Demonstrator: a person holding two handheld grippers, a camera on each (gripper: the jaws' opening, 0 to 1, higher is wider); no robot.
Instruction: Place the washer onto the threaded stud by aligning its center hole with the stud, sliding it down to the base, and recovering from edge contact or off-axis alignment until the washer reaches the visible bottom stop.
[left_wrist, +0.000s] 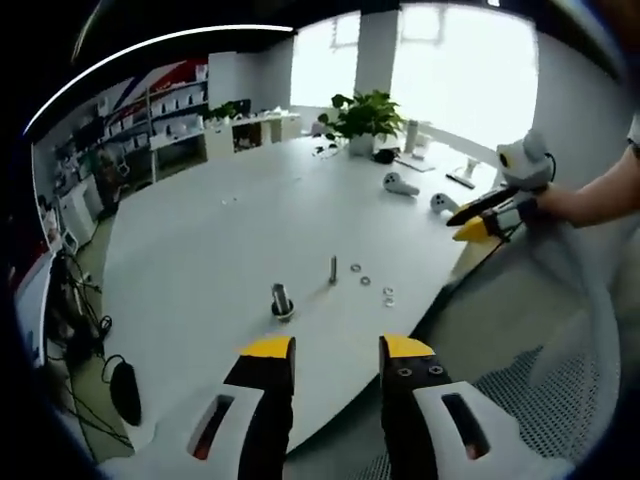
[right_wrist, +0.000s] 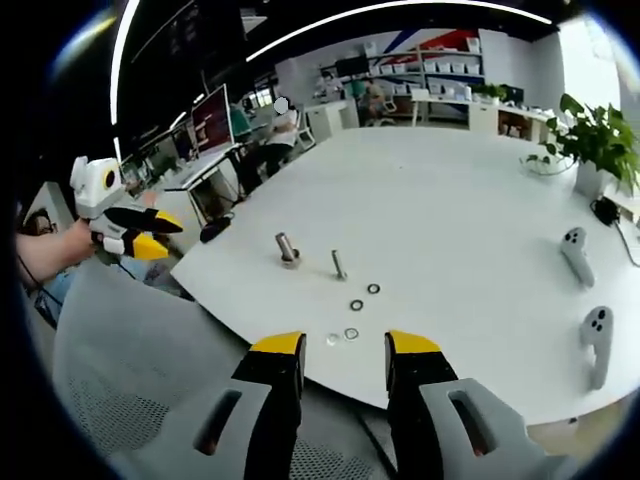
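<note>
Washers (right_wrist: 357, 304) untouched, both grippers (left_wrist: 335, 347) (right_wrist: 344, 343) parted, raised.

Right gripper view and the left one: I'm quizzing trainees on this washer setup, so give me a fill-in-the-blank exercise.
1. Both yellow-tipped grippers, left gripper and right gripper, hold ____.
2. The small metal ring washers lie on the white ____.
3. The thin threaded metal stud stands ____.
4. The potted green plant sits in a ____ pot.

Missing words: nothing; table; upright; white

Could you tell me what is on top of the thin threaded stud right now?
Nothing: the thin stud stands bare on the table, and the washers lie loose beside it. Its base is too small to judge.
</note>
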